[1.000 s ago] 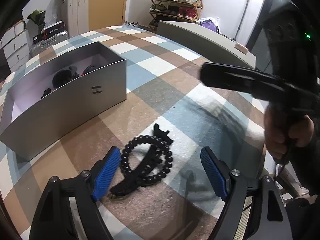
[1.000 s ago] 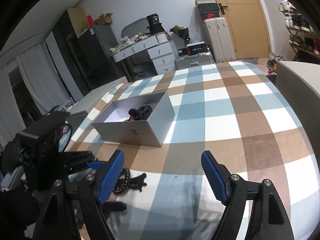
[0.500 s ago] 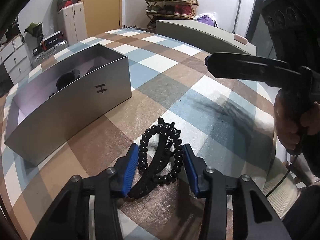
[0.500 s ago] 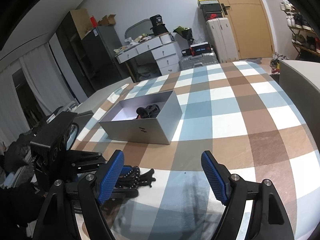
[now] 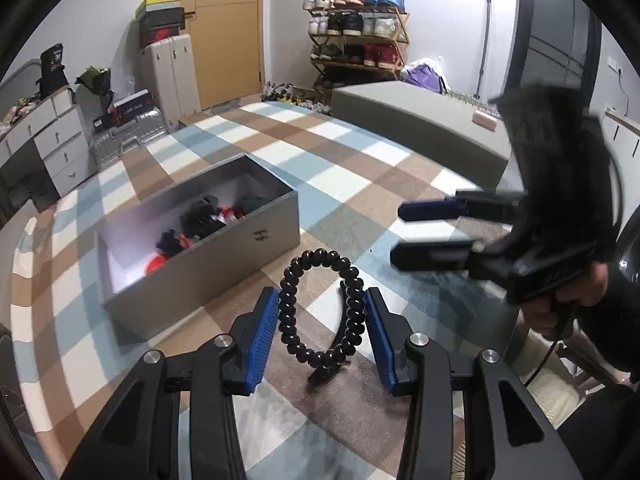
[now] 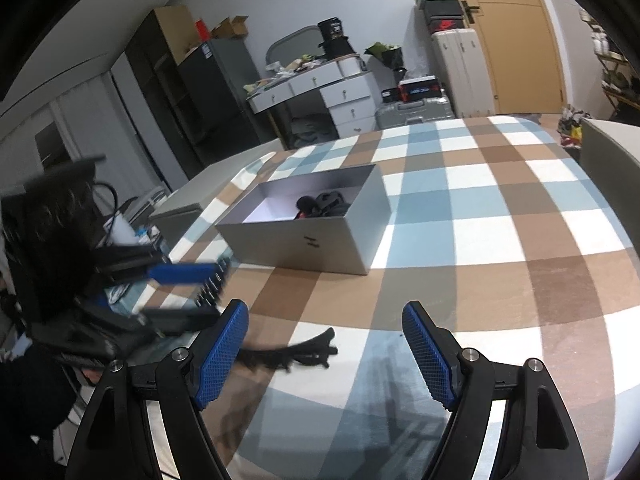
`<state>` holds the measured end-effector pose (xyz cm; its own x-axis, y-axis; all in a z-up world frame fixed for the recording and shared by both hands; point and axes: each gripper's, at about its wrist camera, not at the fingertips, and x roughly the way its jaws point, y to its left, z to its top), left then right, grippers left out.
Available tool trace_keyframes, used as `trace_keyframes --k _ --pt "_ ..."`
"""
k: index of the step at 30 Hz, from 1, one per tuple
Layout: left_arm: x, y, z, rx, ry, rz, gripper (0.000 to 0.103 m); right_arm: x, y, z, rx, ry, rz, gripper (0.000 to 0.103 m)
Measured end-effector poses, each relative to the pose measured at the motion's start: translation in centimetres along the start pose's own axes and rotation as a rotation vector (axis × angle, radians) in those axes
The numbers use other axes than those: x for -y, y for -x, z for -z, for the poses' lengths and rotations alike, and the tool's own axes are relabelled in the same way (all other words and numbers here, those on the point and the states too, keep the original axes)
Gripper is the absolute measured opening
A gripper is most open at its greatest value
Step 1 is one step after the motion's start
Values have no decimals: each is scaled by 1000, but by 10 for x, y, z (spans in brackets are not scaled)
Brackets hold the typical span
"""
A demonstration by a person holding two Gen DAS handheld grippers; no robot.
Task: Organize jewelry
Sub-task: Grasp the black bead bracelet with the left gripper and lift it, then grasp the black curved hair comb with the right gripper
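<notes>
Left-wrist view, lower centre: the left gripper [image 5: 322, 330] holds a black bead bracelet [image 5: 320, 308], its blue pads pressed against the two sides of the loop, which stands upright between the narrowed jaws. Something dark, perhaps a clip, sits behind the right side of the loop and under its bottom edge; whether it is joined to the bracelet cannot be told. At centre left, just beyond the bracelet, stands the open grey box [image 5: 256, 236] on the checked table [image 5: 360, 184], with several dark and red pieces [image 5: 200, 224] already lying inside it. At right of the same view the right gripper [image 5: 404, 234] hangs over the cloth, its jaws wide and nothing between them.

Right-wrist view, lower centre: the same wide, empty jaws frame a black hair clip [image 6: 296, 354] that lies flat on the table at lower left of centre, blurred.

Progress, as judged: part of the sorting appears done, since the box already holds items. The bracelet is gripped but not yet in the box, and the clip on the table remains to be collected.
</notes>
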<state>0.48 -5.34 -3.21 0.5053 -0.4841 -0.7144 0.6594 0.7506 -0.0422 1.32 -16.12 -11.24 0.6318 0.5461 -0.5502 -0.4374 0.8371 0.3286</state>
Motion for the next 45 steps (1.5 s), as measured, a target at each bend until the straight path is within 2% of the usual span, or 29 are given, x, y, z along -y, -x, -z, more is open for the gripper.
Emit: trace_keyframes --k 4,10,13,18,20,30,36,38,39,45 --pt "-8 9 0 33 22 -38 38 -6 -9 4 -53 35 -17 80" --pt "-34 15 11 67 151 -89 38 -21 -32 13 -145 82 -18 80" --pt "-43 19 18 79 208 -113 38 -36 -46 16 -176 114 25 80" --pt "-51 29 26 97 244 -146 38 -57 -61 22 -211 167 85 83" --pt "-54 32 29 101 257 -143 38 -62 -66 23 -217 176 111 88" --pt "-61 36 41 115 296 -121 38 -80 -88 25 -271 254 256 91" --pt "-62 39 47 122 308 -110 38 -81 -88 24 -269 259 270 88" --pt "-64 39 49 124 322 -110 38 -81 -84 24 -248 259 273 68" --pt "-65 39 50 123 330 -110 38 -80 -83 23 -241 258 277 64" --pt "-65 41 49 133 342 -109 38 -72 -77 22 -232 219 260 64"
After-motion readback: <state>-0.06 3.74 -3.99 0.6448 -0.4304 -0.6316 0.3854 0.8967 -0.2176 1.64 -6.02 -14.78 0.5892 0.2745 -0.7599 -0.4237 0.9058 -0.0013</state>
